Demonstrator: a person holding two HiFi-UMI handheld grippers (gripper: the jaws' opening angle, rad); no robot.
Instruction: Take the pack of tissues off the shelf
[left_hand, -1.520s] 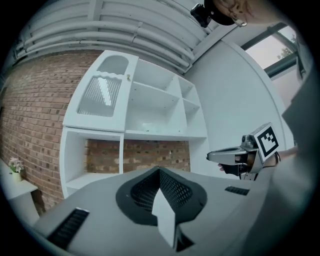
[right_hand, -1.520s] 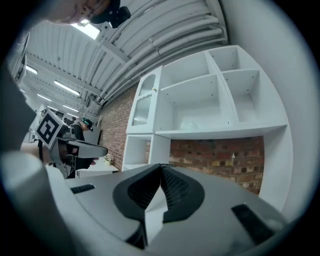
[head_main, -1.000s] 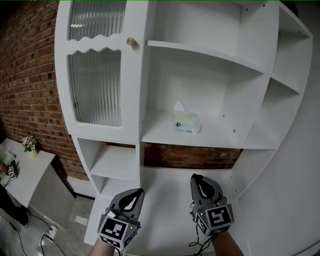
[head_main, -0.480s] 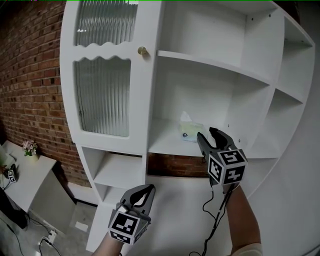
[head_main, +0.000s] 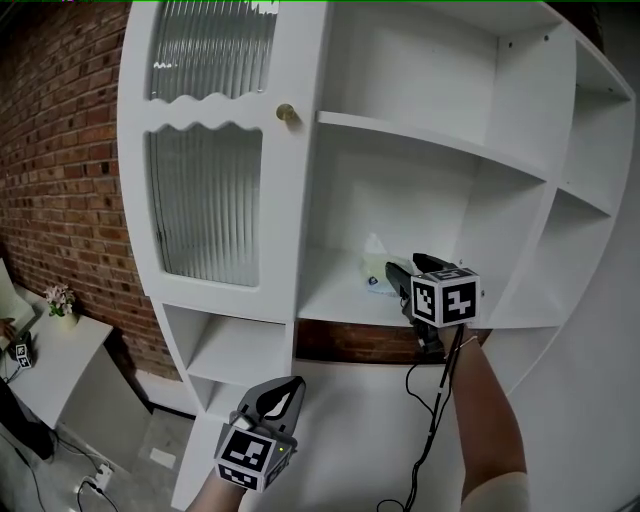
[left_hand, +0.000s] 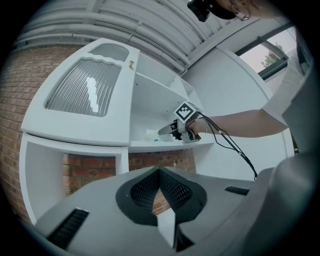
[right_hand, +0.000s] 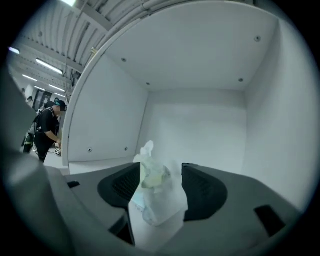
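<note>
**Item:** pack of tissues (head_main: 374, 262), a pale soft wrapper with a white sheet standing up from its top. The print on the wrapper is too blurred to read.

**Location:** on the middle shelf (head_main: 335, 297) of a white shelf unit, in the left half of its compartment and near the front edge.

**Markings:** the marker cube (head_main: 445, 298) carries black-and-white square patterns. These are the only markings that can be made out.

**Clearance:**
- The compartment is open at the front.
- Bare board runs from the pack to the right side wall.
- The shelf above stands well clear of the raised sheet.
- A ribbed glass door (head_main: 205, 200) with a brass knob (head_main: 286, 113) closes the bay to the left.
- A brick wall (head_main: 60, 170) shows behind the unit.

**Right gripper** (head_main: 400, 270):
- It reaches nearly level into the compartment on an outstretched forearm.
- A cable (head_main: 432, 420) hangs beneath it.
- Its jaws have just been opening and now stand wide, with the pack between them.
- Whether the pads touch the wrapper cannot be told.

**Left gripper** (head_main: 285, 388):
- It is held low before the lower shelves, well apart from the pack, and points level at the unit.
- Its jaw tips are together with nothing between them.
</note>
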